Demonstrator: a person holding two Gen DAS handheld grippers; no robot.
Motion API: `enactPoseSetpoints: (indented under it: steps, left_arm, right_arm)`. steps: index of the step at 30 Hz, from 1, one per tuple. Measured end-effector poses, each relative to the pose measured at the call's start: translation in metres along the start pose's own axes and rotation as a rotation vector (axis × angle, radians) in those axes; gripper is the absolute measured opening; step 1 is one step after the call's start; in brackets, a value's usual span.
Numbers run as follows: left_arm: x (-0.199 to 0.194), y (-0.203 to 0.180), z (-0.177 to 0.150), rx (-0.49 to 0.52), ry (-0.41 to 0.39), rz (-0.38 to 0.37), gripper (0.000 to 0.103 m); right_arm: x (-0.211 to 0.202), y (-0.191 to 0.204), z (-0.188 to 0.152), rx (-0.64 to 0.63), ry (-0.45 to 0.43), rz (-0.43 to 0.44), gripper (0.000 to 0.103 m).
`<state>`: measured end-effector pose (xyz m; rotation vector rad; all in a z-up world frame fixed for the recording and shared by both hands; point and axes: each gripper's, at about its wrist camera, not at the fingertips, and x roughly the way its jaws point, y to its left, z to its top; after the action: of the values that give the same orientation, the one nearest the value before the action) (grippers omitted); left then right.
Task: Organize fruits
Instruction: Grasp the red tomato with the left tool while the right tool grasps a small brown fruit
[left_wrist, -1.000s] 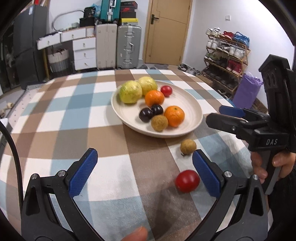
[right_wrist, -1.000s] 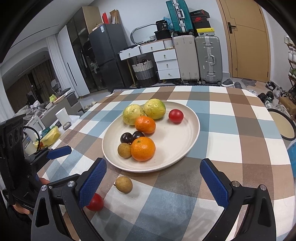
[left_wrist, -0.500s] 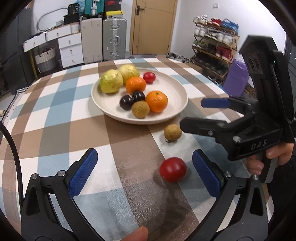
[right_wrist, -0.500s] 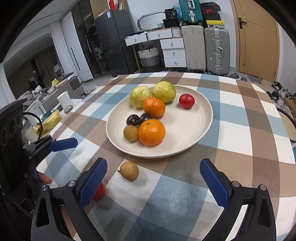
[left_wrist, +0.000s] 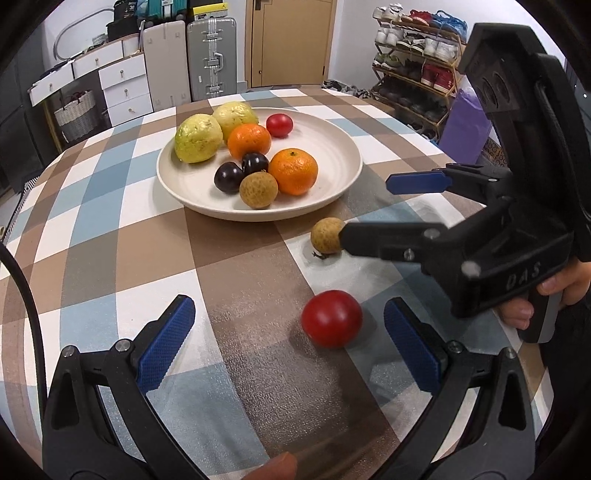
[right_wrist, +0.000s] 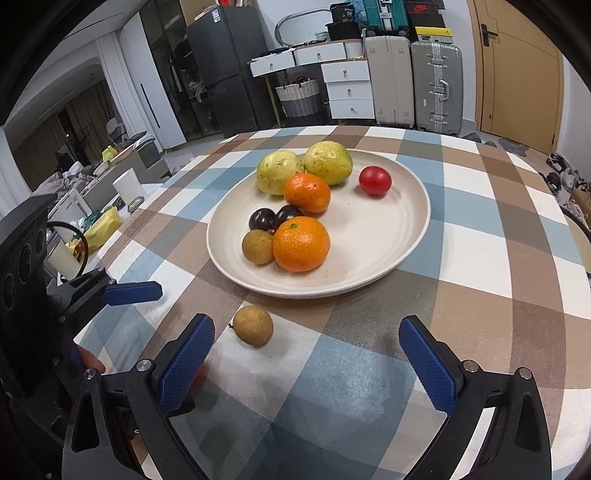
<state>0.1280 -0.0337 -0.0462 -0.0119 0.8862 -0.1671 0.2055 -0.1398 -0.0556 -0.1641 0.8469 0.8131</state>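
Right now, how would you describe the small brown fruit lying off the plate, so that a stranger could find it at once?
Start from the big cream plate on the checked tablecloth. Just outside its near rim, on a white square, lies a small round tan-brown fruit with a short dark stem. Its twin sits on the plate against an orange; this one lies alone on the cloth.

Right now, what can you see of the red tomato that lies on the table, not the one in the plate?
The loose tomato is small, round, smooth and glossy red, with no stem showing. It lies on the checked tablecloth, outside the plate, nearer the camera than the brown longan. It sits between the open fingers of the left gripper, closer to the right-hand one; nothing grips it. In the right wrist view a finger mostly hides it.
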Motion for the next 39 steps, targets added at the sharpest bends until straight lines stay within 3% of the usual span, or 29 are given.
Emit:
enactPoseSetpoints:
  steps: [6,17,28,34,39]
  left_arm:
    - [0.001,0.0,0.0,-0.005,0.005,0.0,0.102]
    - [0.003,-0.002,0.0,0.009,0.016,-0.002,0.102]
    - [0.005,-0.002,-0.001,0.013,0.022,-0.008,0.102]
    - [0.005,-0.002,-0.001,0.018,0.022,-0.015,0.102]
    - [0.005,-0.003,-0.001,0.02,0.023,-0.028,0.098]
  right_arm:
    - [0.007,0.011,-0.003,-0.04,0.031,0.031,0.093]
    - [0.013,0.019,-0.003,-0.079,0.048,0.039,0.06]
    - [0.017,0.027,-0.001,-0.124,0.06,0.049,0.044]
    - [0.016,0.032,-0.003,-0.15,0.064,0.062,0.029]
    - [0.012,0.036,-0.004,-0.173,0.043,0.06,0.026]
